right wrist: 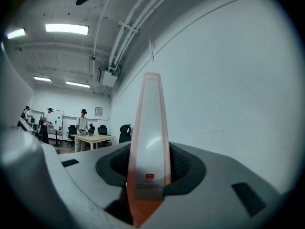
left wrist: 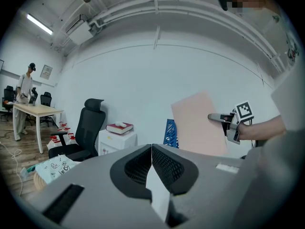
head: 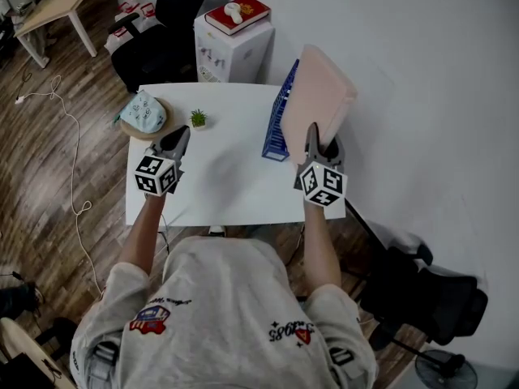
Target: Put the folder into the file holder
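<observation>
Folder point(head: 324, 96) stands on edge in right gripper's point(head: 321, 138) jaws, gripper pointing level.

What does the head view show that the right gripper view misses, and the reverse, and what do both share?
Head view only: the white table, blue file holder, small plant and left gripper. Right gripper view only: the spine label, ceiling lights, people at a far desk. Both: the pink folder clamped by the fingers of the right gripper.
</observation>
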